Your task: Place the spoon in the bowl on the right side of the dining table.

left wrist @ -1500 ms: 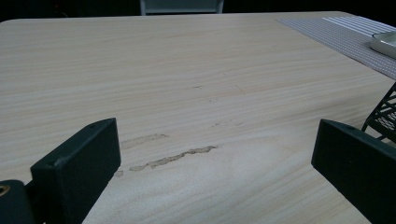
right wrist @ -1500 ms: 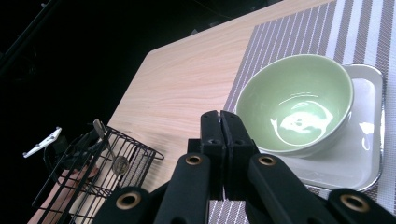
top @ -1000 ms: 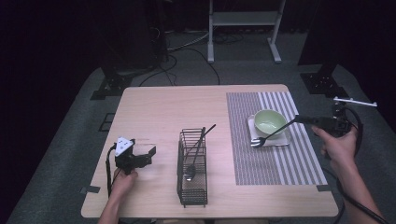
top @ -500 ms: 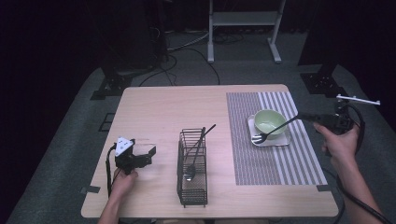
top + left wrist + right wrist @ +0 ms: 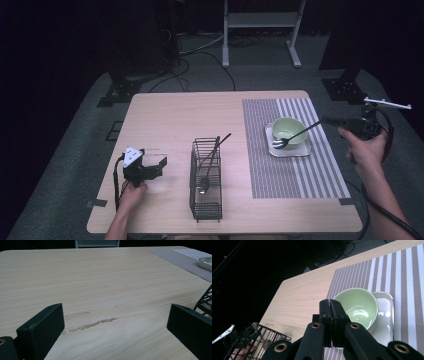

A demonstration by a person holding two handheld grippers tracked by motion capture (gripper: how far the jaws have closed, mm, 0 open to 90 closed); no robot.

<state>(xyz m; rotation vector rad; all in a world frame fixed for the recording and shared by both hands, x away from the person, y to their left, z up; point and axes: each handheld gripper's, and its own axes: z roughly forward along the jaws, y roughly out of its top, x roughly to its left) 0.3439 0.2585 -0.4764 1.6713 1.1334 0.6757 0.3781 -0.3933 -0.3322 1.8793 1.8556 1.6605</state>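
The right gripper (image 5: pixel 334 120), beyond the desk's (image 5: pixel 170 120) right edge, is clamped on a black fork (image 5: pixel 295 136) whose tines reach over the green bowl (image 5: pixel 287 128). The left gripper (image 5: pixel 161 163), near the front-left corner, stands wide apart, empty.

high: above, facing forward-down | gripper views: low, close | shared: table (image 5: pixel 170 115), bowl (image 5: pixel 358 306)

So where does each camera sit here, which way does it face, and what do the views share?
High view: above the person's side, looking forward and down at the table; both forearms and grippers show.
Left gripper view: low over the table, its open jaws showing.
Right gripper view: along shut jaws toward the green bowl.
Shared: bowl, wire basket.
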